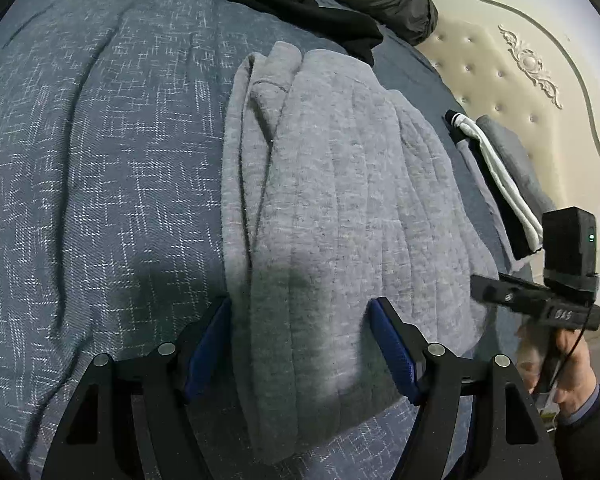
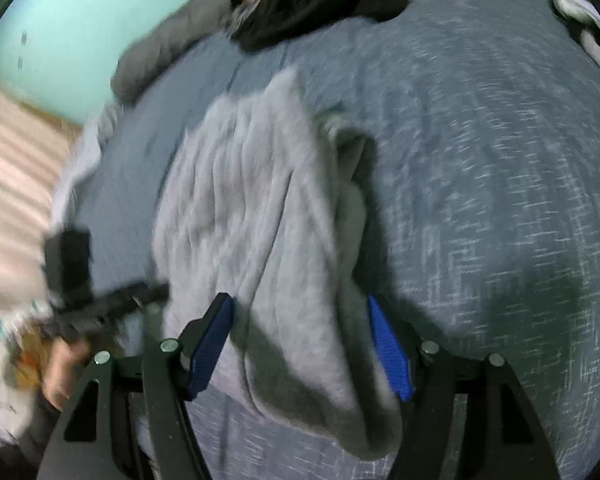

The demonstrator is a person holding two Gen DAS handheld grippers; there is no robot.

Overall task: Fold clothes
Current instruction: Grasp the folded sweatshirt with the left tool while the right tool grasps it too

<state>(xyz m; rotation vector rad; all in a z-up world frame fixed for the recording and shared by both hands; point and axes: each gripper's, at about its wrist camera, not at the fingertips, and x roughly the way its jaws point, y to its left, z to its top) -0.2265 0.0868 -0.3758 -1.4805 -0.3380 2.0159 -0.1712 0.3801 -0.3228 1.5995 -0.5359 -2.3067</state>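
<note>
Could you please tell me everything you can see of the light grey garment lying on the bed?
The grey garment is a soft, fleecy knit with faint lengthwise ribs, folded into a long, thick bundle with layered edges showing along one side and a rolled end at the far side. It lies flat on the blue patterned bedspread, apart from the dark clothes further back. The left gripper and right gripper both stand open over its near end; neither is pinching the fabric.
</note>
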